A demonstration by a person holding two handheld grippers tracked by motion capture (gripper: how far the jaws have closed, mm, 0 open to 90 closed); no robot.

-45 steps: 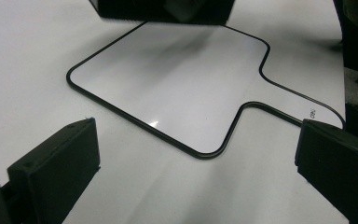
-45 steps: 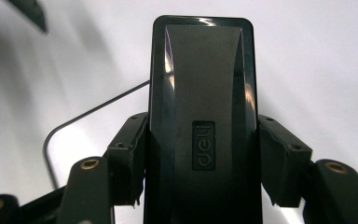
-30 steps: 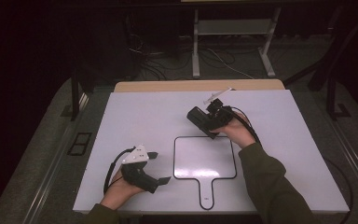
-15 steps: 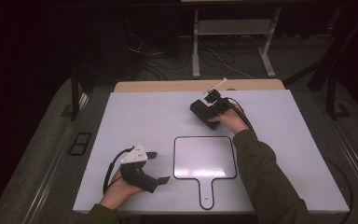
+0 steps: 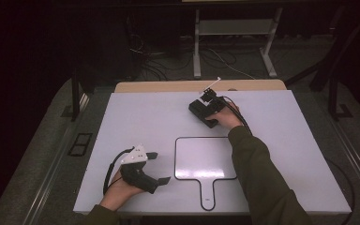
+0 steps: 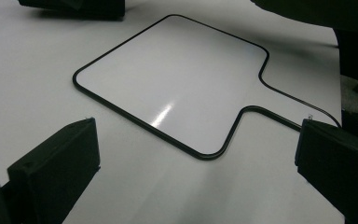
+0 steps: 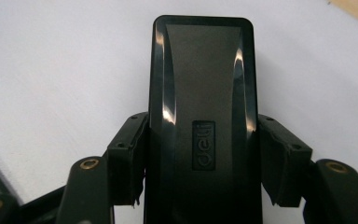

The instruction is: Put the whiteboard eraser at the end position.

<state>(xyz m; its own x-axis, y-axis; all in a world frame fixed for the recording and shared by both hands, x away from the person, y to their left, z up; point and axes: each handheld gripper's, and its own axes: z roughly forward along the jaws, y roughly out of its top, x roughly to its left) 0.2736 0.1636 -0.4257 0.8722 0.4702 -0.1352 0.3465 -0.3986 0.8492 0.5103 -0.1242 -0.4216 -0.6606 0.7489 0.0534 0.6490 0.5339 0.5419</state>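
The right hand-held gripper (image 5: 202, 112) is clamped on a black eraser (image 5: 201, 111), its two jaws pressing the long sides. In the right gripper view the eraser (image 7: 200, 93) runs straight up between the jaws, its glossy top bearing a small embossed label; its near end is cut off by the bottom of that view, and whether its underside touches the tabletop cannot be told there. In the high view the eraser sits toward the far edge of the white tabletop (image 5: 136, 117), right of the middle, and the person's hand and sleeve cover the rear of the hand-held gripper, so the jaws themselves are hard to make out. A thin pale stick juts from that gripper toward the far edge; what it is cannot be made out.

The left hand-held gripper (image 5: 157, 167) rests near the tabletop's near left corner, its jaws spread wide with nothing between them. In the left gripper view the gap between its jaws (image 6: 198, 168) frames bare tabletop and the handle end of a white board (image 6: 177, 84) with a thin black rim. That board (image 5: 205, 157) lies flat near the middle of the near edge, its handle pointing at that edge, well apart from the eraser. The room beyond the tabletop is too dark to read.
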